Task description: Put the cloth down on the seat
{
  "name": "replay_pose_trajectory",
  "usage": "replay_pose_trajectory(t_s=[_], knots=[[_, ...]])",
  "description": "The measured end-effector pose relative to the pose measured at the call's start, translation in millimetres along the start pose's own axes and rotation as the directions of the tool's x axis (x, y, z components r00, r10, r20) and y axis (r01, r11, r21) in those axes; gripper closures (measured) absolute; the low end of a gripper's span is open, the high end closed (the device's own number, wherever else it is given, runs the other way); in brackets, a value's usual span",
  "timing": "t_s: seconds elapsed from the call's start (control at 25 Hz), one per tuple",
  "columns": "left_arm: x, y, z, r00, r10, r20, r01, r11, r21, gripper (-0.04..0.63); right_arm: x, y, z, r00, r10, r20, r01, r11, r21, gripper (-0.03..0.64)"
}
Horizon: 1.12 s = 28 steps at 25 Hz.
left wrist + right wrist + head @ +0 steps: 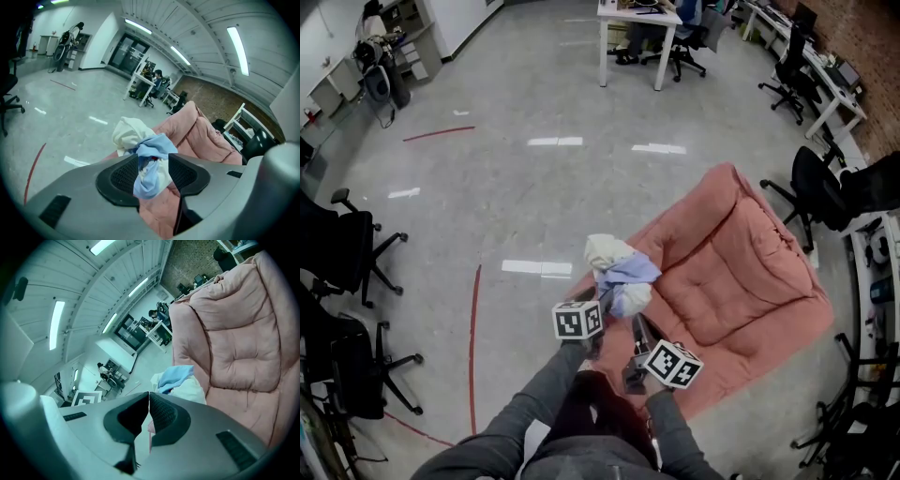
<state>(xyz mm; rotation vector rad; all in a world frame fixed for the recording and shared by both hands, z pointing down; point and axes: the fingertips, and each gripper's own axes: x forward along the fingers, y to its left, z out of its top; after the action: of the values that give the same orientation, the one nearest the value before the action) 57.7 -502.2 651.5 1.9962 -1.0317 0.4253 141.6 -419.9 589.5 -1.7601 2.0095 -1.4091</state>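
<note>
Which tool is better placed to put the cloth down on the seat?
Left. The left tool grips the cloth at the edge of the pink seat; the right tool is shut and empty.

The cloth (133, 133) lies in the left claw (153, 158), before the seat (206, 136).

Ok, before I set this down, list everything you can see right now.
cloth: one bundle, white and light blue, in the left gripper, by the seat's left corner
seat: one, pink, padded, on the floor right of centre
office chairs: several, black, along the left and right edges
desk: one, white, far end of the room
floor lines: two, red, left side
left gripper: one, grey, jaws closed on the cloth
right gripper: one, grey, jaws together, nothing between them
sleeves: two, grey, bottom of the head view
</note>
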Motion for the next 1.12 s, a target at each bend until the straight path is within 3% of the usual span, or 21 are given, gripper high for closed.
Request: replay_pose_trajectory(t_s=[0.4, 0.64, 0.92, 1.0, 1.12], knots=[[-43, -36, 3, 0.993, -0.091, 0.068, 0.090, 0.996, 0.021, 0.450, -30, 11, 0, 0.999, -0.005, 0.032, 0.005, 1.000, 0.004, 0.605], [-71, -78, 19, 0.976, -0.190, 0.110, 0.177, 0.977, 0.122, 0.488, -53, 22, 14, 0.996, 0.027, 0.082, -0.021, 0.998, -0.065, 0.605], [-105, -139, 28, 0.918, -0.375, 0.128, 0.336, 0.908, 0.249, 0.542, -86, 32, 41, 0.979, 0.048, 0.196, -0.031, 0.996, -0.088, 0.606], [-117, -158, 28, 0.897, -0.427, 0.118, 0.375, 0.874, 0.308, 0.569, -97, 37, 46, 0.974, 0.047, 0.220, -0.016, 0.990, -0.141, 0.606], [-134, -188, 29, 0.862, -0.499, 0.091, 0.423, 0.805, 0.416, 0.580, -112, 44, 53, 0.964, 0.037, 0.263, 0.028, 0.971, -0.238, 0.606]])
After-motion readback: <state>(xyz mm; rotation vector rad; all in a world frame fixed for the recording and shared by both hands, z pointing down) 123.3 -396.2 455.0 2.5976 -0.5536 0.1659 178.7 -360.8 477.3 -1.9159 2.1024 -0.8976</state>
